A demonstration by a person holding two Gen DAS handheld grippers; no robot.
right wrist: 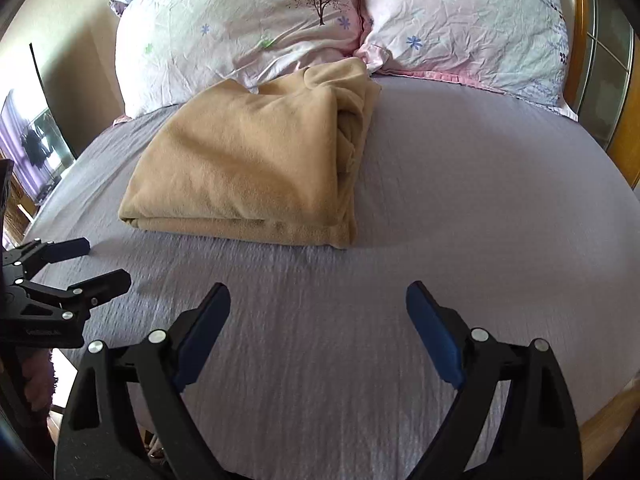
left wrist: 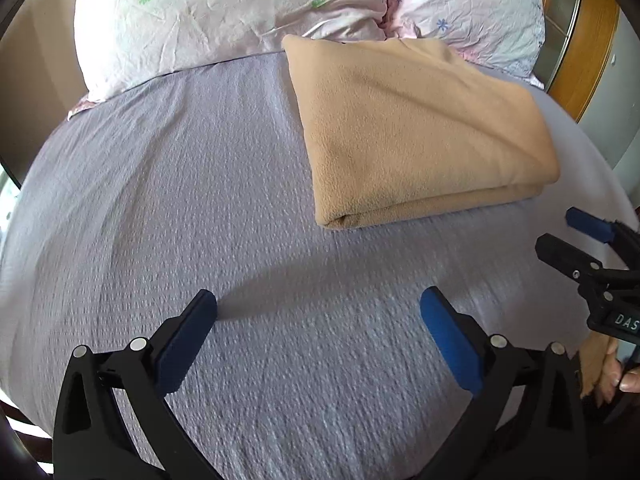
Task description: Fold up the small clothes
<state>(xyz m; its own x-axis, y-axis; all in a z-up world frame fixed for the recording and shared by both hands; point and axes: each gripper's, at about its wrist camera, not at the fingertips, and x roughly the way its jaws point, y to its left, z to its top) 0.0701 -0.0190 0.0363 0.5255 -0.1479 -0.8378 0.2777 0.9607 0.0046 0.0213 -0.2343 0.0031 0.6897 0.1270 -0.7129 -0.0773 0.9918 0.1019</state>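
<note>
A tan fleece cloth (left wrist: 420, 132) lies folded into a thick rectangle on the grey-lilac bedsheet (left wrist: 180, 208), close to the pillows; it also shows in the right wrist view (right wrist: 248, 164). My left gripper (left wrist: 318, 300) is open and empty, hovering over bare sheet in front of the cloth. My right gripper (right wrist: 318, 296) is open and empty, also short of the cloth. Each gripper shows in the other's view: the right one at the right edge (left wrist: 560, 228), the left one at the left edge (right wrist: 104, 264), both with jaws apart.
Two pale floral pillows (right wrist: 248, 28) (right wrist: 472, 24) lie along the head of the bed behind the cloth. A wooden bed frame (right wrist: 624, 136) runs along the right side. The bed's left edge drops off to the room floor (right wrist: 24, 208).
</note>
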